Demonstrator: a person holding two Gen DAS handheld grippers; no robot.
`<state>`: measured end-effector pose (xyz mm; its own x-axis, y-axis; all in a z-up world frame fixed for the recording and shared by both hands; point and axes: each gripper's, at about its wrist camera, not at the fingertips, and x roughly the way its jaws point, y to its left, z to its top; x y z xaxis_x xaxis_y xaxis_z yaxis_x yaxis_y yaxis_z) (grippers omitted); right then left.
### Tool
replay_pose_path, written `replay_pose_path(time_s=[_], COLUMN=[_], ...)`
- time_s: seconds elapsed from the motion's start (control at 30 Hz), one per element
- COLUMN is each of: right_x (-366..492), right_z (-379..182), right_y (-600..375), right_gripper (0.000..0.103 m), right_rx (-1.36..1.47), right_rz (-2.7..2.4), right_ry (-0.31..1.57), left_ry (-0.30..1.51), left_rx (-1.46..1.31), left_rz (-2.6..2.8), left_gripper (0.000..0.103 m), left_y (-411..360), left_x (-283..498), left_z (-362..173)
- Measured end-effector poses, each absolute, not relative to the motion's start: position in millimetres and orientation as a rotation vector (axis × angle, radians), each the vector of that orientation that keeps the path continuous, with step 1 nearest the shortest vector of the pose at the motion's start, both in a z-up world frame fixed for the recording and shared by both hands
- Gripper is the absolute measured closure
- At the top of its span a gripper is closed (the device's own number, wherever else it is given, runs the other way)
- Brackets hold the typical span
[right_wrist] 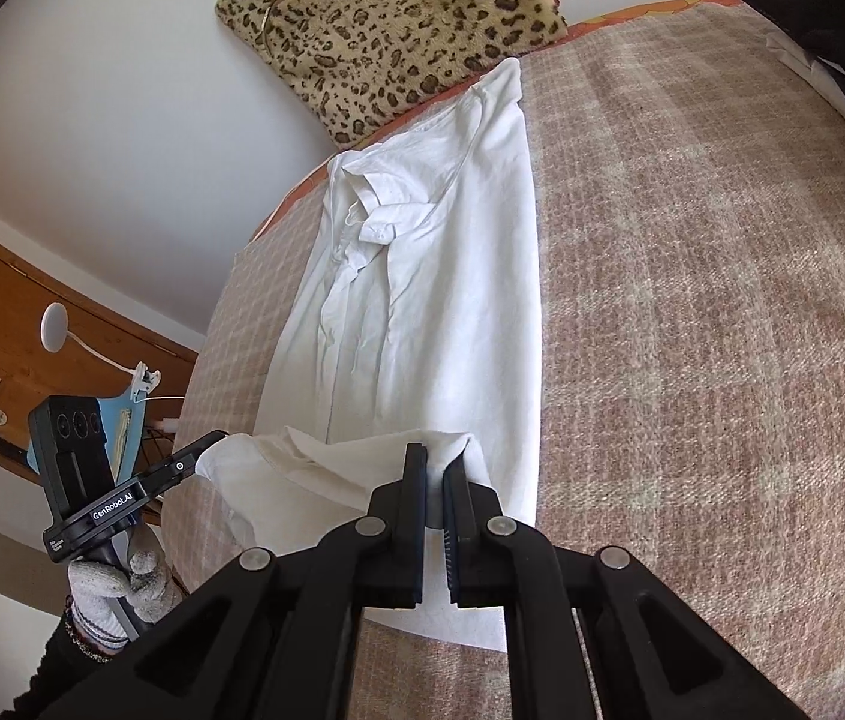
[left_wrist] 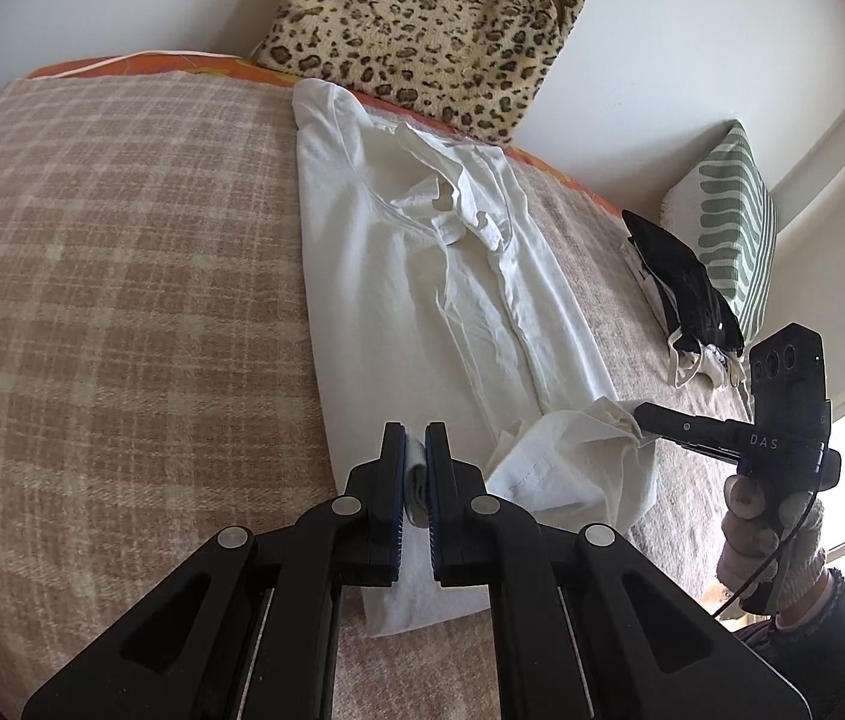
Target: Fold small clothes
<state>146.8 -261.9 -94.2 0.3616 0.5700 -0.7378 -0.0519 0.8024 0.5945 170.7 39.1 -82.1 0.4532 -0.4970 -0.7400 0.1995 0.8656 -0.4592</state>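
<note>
While both grippers pinch the hem end, entry reads as follows:

Item: white shirt (left_wrist: 422, 276), collared, laid lengthwise on plaid blanket (left_wrist: 122, 300); collar toward top of frame, hem at bottom centre. Sides look already folded in, so garment is a long narrow strip.

L gripper (left_wrist: 416, 468): jaws narrow, clamped on a bunched bit of hem cloth, bottom centre of left wrist view.

R gripper (right_wrist: 437, 468): jaws narrow, clamped on the other hem corner, bottom centre of right wrist view; also seen at right edge of left view (left_wrist: 644, 414), cloth raised off blanket.

Step (est.): hem lifted, prob. about to be carried up toward collar for the crosswise fold.

Surroundings: leopard-print bag (left_wrist: 428, 30) top centre, against wall; green-striped cushion (left_wrist: 734, 216) and dark clothes pile (left_wrist: 686, 294) at right, well apart from shirt.

Risks (est.):
- uneven lift btwn grippers → skewed fold, edges misaligned.
- thin pinch at L → cloth slips out mid-carry.
- pulling hem too hard → folded-in sides drag open, strip unfolds.
- slack betw. grippers → sag, creased mid-section.
- collar area already rumpled → lumpy finish if covered unsmoothed.
</note>
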Motion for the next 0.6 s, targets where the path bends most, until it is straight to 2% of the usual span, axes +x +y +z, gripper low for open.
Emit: replay_pose_path(time_s=[0.07, 0.13, 0.17, 0.2, 0.23, 0.4, 0.6], right_x=[149, 151, 151, 151, 150, 141, 135], right_z=[-96, -96, -94, -90, -86, -61, -70], right_y=[-265, -270, -274, -278, -283, -294, -266], right_gripper=[0.095, 0.089, 0.084, 0.068, 0.063, 0.065, 0.068], right_rx=[0.552, 0.584, 0.605, 0.625, 0.643, 0.552, 0.336], right_rz=[0.423, 0.426, 0.431, 0.433, 0.439, 0.446, 0.441], right_ry=[1.15, 1.155, 1.146, 1.132, 1.113, 1.014, 1.053], left_ry=[1.02, 1.015, 1.009, 0.996, 0.981, 0.947, 0.992], left_rx=[-0.343, -0.373, -0.394, -0.415, -0.43, -0.412, -0.266], left_rz=[-0.425, -0.4, -0.393, -0.39, -0.384, -0.411, -0.459], left_gripper=[0.097, 0.089, 0.085, 0.081, 0.08, 0.08, 0.08], left_y=[43, 50, 55, 60, 65, 74, 50], left_x=[173, 176, 176, 176, 175, 164, 157], left_z=[-83, -81, -79, -77, -74, -71, -88])
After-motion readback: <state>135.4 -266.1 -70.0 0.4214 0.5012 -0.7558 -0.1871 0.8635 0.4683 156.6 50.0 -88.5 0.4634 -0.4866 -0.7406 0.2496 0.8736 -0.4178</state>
